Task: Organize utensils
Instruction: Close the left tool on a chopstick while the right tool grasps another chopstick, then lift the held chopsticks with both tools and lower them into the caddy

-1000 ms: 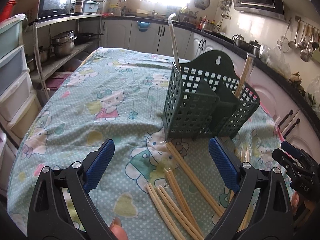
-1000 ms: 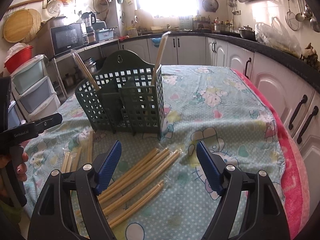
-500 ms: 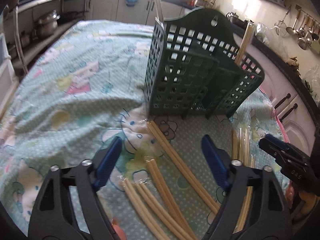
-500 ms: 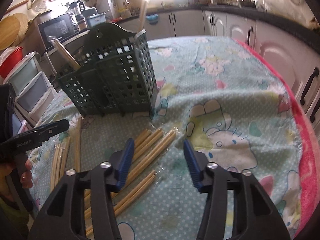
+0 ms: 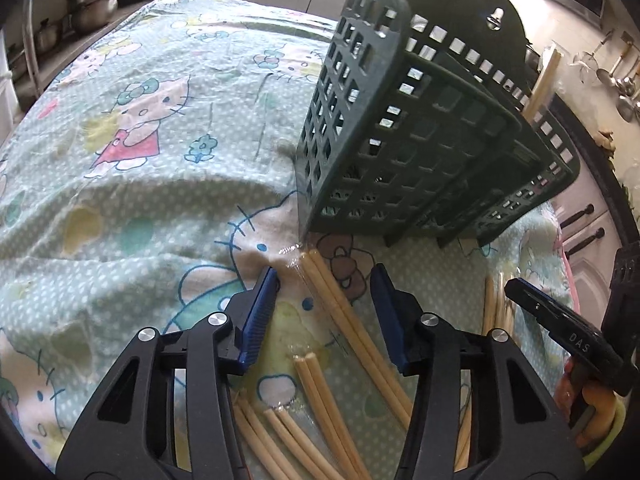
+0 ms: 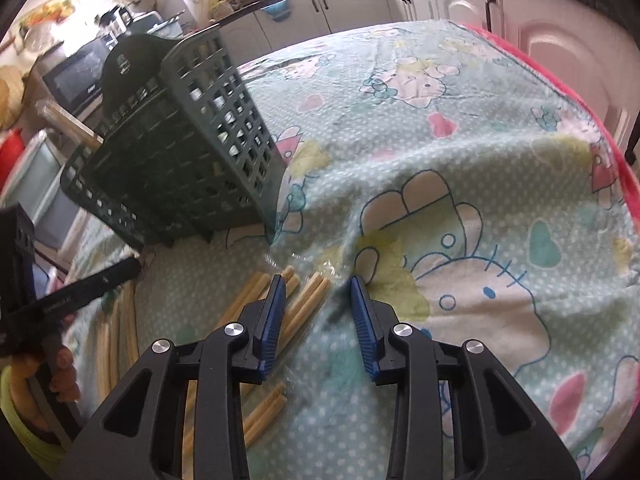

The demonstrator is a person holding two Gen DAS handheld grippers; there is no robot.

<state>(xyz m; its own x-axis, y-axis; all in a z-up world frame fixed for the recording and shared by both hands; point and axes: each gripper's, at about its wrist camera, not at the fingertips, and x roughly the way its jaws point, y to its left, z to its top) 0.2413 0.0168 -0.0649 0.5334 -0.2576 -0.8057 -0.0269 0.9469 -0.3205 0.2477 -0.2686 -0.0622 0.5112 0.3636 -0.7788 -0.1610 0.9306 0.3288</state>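
Note:
A dark green slotted utensil holder [image 5: 420, 140] stands on the patterned tablecloth; it also shows in the right wrist view [image 6: 180, 152]. One chopstick pair [image 5: 544, 80] leans inside it. Several wrapped wooden chopstick pairs [image 5: 348, 328] lie on the cloth in front of it. My left gripper [image 5: 324, 304] is open, low over the cloth, its jaws on either side of the nearest pair's end. My right gripper [image 6: 318, 312] is open, jaws on either side of another pair [image 6: 308, 300].
The tablecloth [image 5: 140, 160] is wrinkled ahead of both grippers. More chopsticks [image 6: 112, 340] lie at the left near the other hand. White cabinets [image 6: 560, 40] and a red table edge [image 6: 624, 184] run along the right.
Both grippers have dropped toward the cloth and moved in close to the chopsticks. Their jaws have narrowed from wide open to a smaller gap around a pair each.

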